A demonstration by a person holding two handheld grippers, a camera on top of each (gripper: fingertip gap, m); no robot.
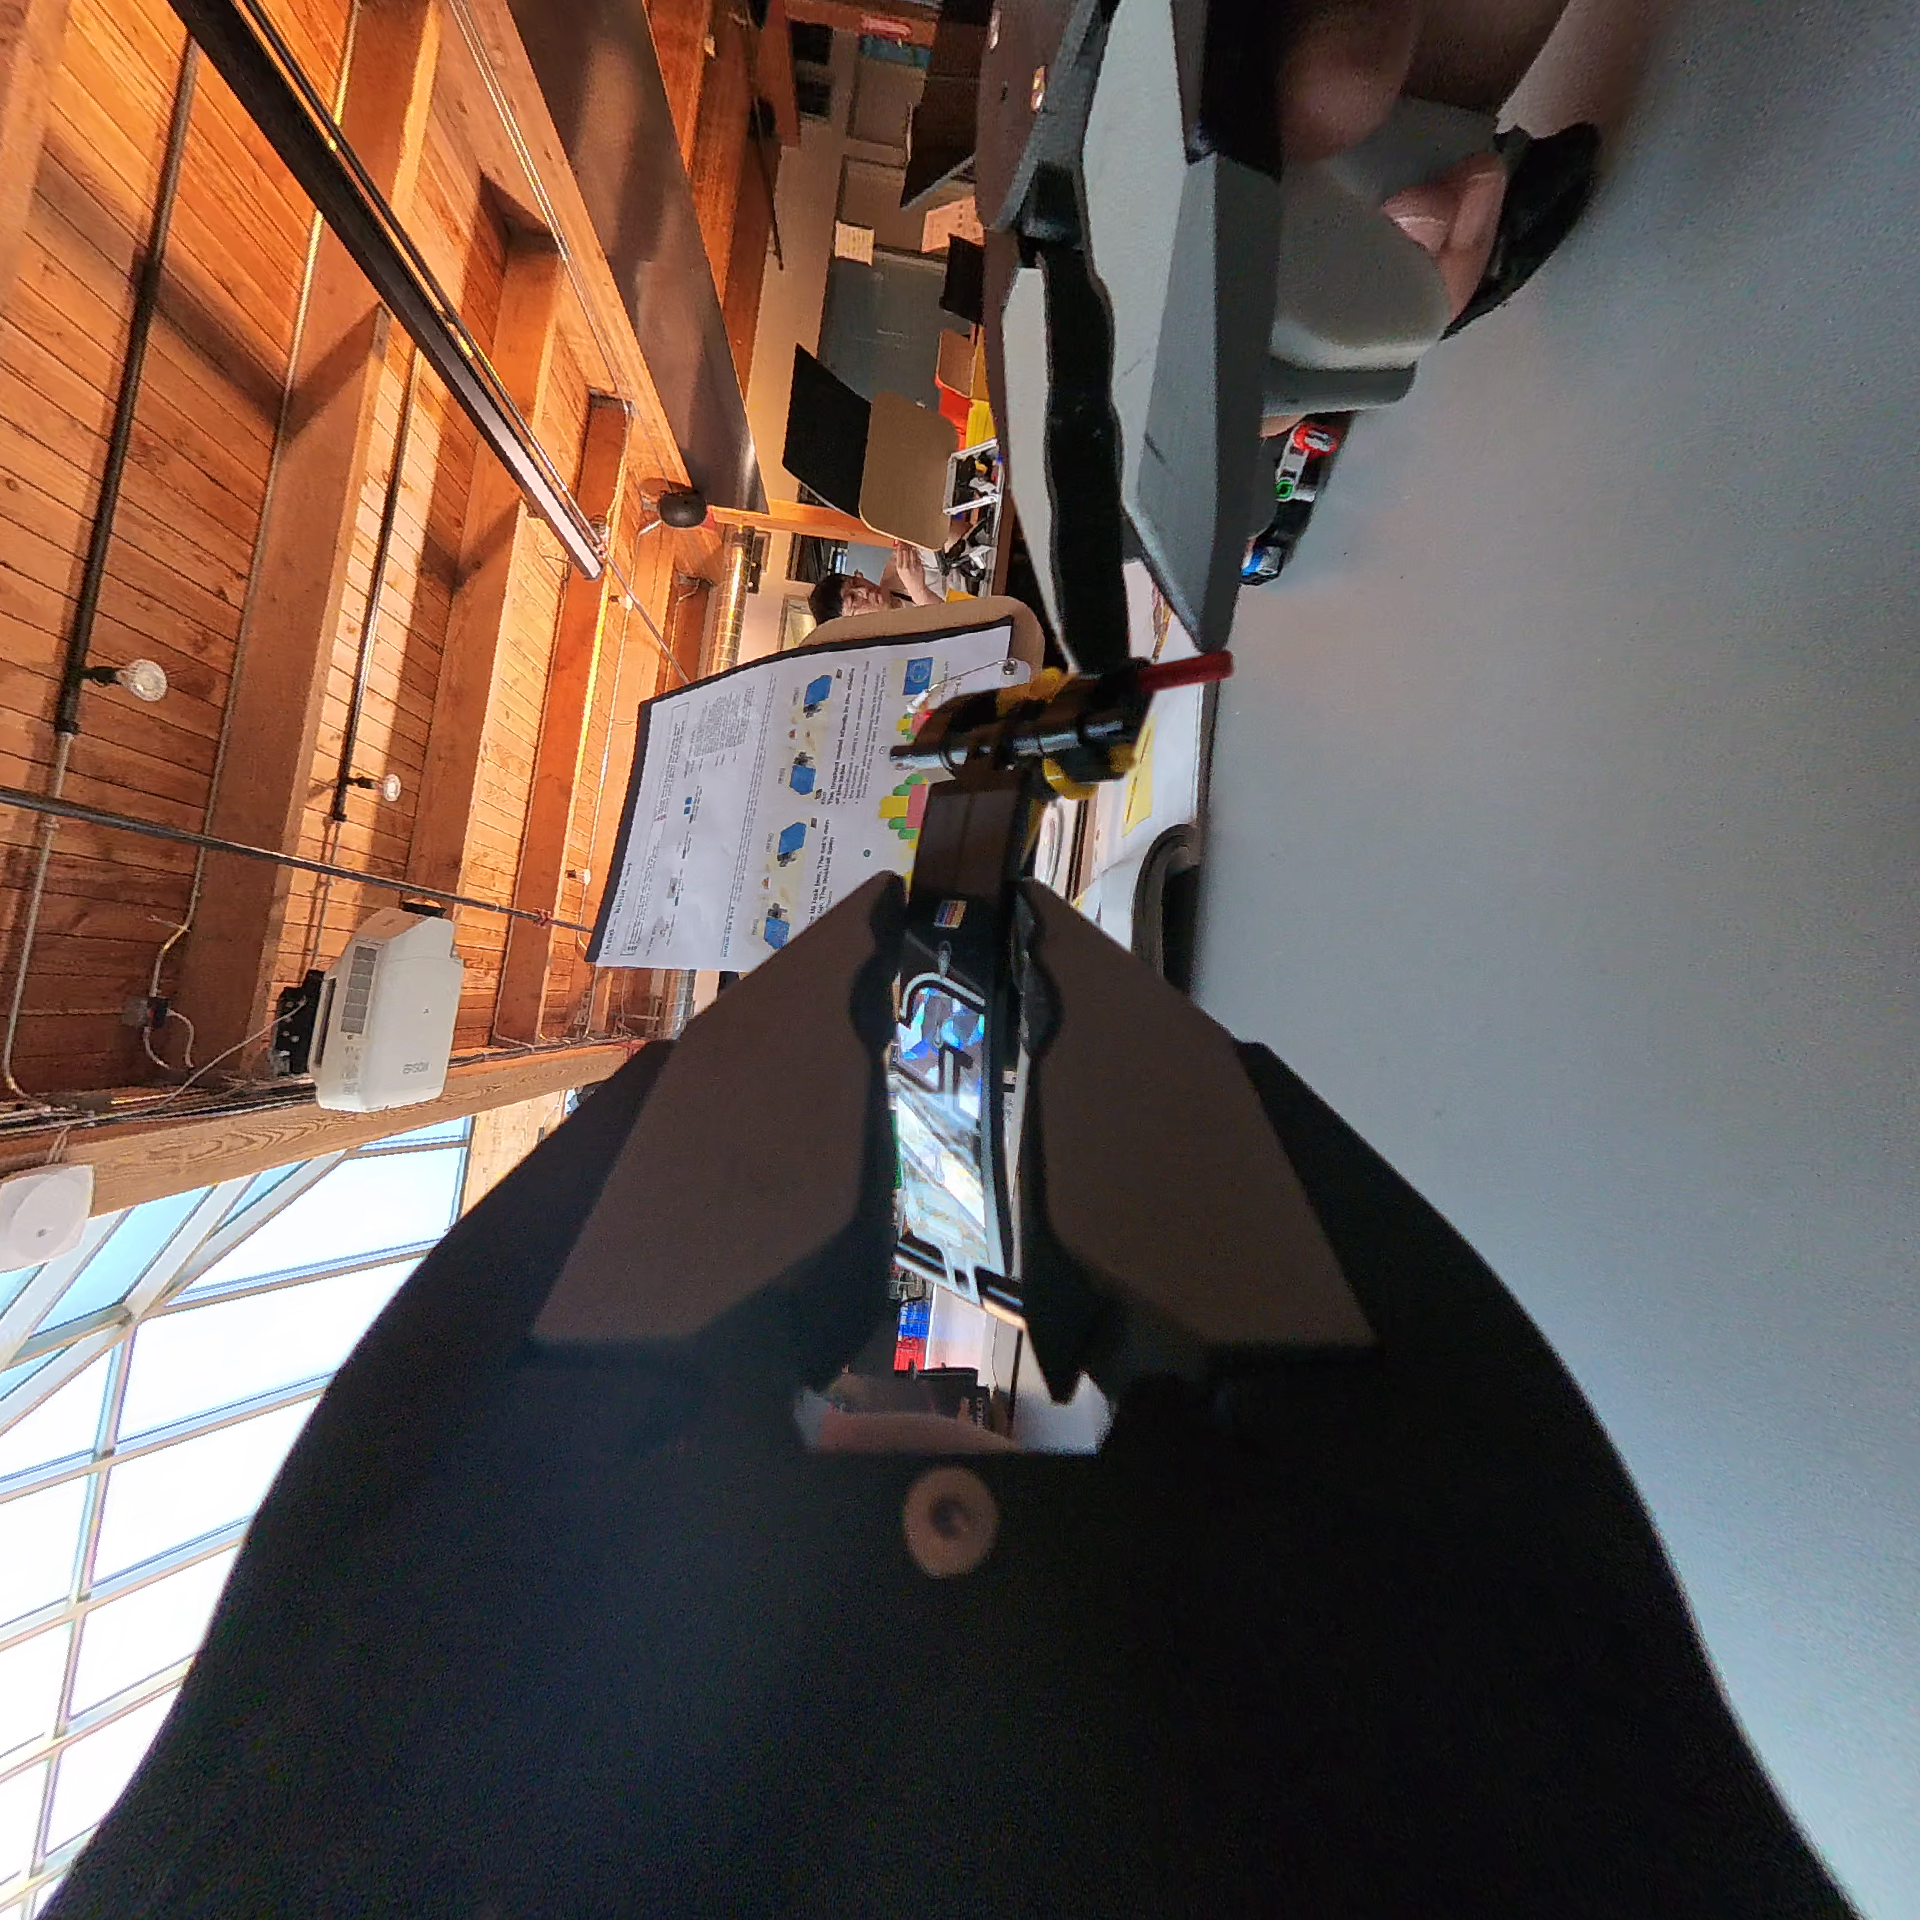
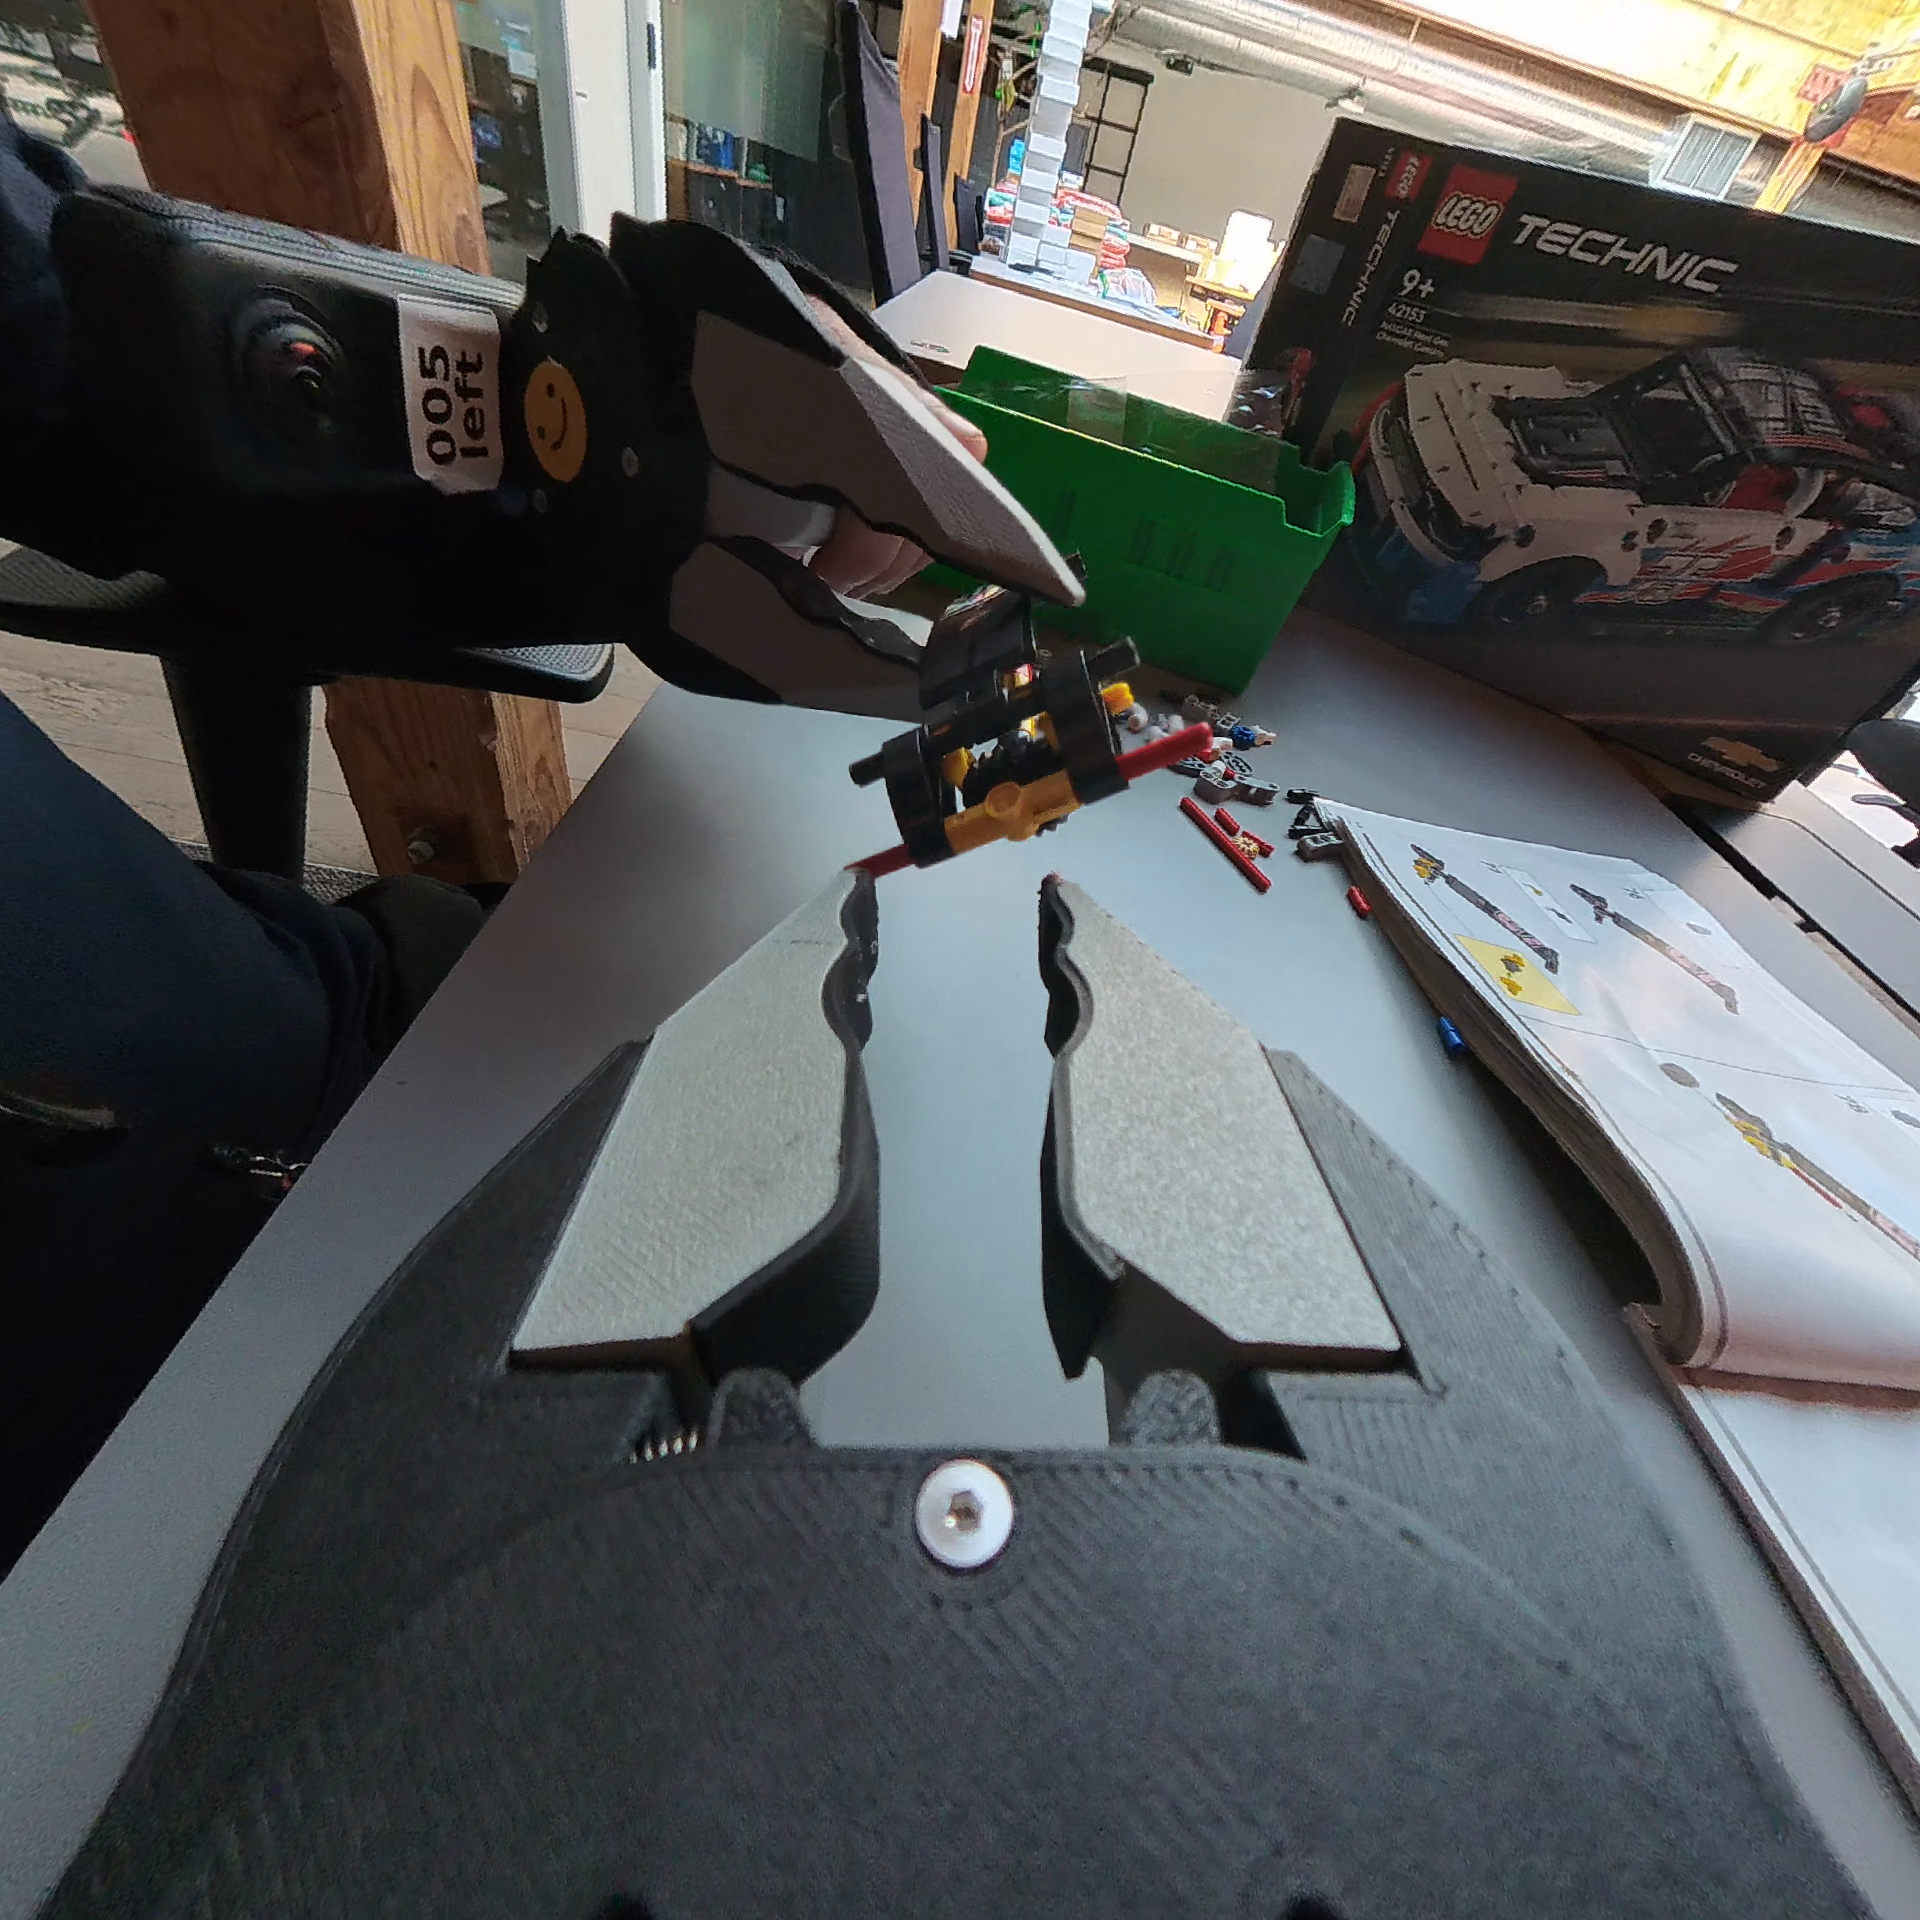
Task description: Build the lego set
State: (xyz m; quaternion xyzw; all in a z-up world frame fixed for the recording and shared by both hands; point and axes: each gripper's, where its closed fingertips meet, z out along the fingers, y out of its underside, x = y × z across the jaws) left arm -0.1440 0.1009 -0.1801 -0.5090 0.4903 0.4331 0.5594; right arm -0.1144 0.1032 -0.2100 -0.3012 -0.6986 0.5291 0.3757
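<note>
Left gripper (image 2: pixel 997 613) clamped on black-and-yellow brick assembly (image 2: pixel 997 758) (red axle through it), raised off table (image 2: pixel 582 935). Right gripper (image 2: pixel 956 894) apart, bare, assembly at 12 o'clock.

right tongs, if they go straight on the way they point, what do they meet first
Probably the red axle of the black and yellow brick assembly held in the left tongs, just beyond the open right tongs. Depth is unclear.

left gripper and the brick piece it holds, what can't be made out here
- Left wrist view: the brick assembly is mostly hidden behind the left gripper's own fingers.
- Right wrist view: the assembly's grasped end is covered by the left gripper's upper finger.
- Small loose parts: too tiny to identify.
</note>
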